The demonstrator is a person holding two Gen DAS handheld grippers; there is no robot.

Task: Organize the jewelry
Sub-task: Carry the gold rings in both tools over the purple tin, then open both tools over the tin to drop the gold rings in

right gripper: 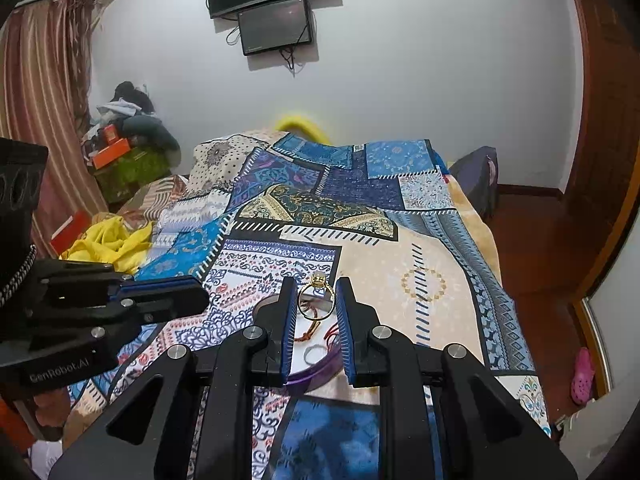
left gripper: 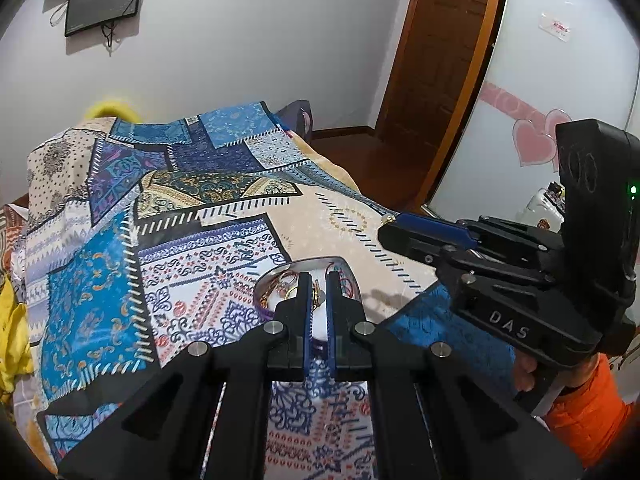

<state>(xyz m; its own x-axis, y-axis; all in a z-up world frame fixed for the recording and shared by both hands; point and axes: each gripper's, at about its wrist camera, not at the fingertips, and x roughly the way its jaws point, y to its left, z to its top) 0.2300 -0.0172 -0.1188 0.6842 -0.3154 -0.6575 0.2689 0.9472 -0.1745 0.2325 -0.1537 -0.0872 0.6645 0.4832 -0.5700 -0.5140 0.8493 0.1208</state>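
A small purple-rimmed dish (left gripper: 347,268) of jewelry sits on the patterned bedspread; it also shows in the right wrist view (right gripper: 320,372). It holds gold rings, red cords (right gripper: 308,334) and a silver ring (right gripper: 314,354). My right gripper (right gripper: 317,300) is shut on a gold ring (right gripper: 315,300) with a pale stone, held above the dish. In the left wrist view the right gripper (left gripper: 390,220) sits right of the dish. My left gripper (left gripper: 318,292) hovers over the dish with its jaws narrowly apart; gold pieces (left gripper: 317,295) show between them, and I cannot tell if they are gripped.
The bedspread (right gripper: 420,248) covers a bed. Yellow cloth (right gripper: 108,244) lies at its left edge, with a cluttered pile (right gripper: 128,140) beyond. A wooden door (left gripper: 440,48) and dark floor are on the right. Two screens (right gripper: 272,4) hang on the far wall.
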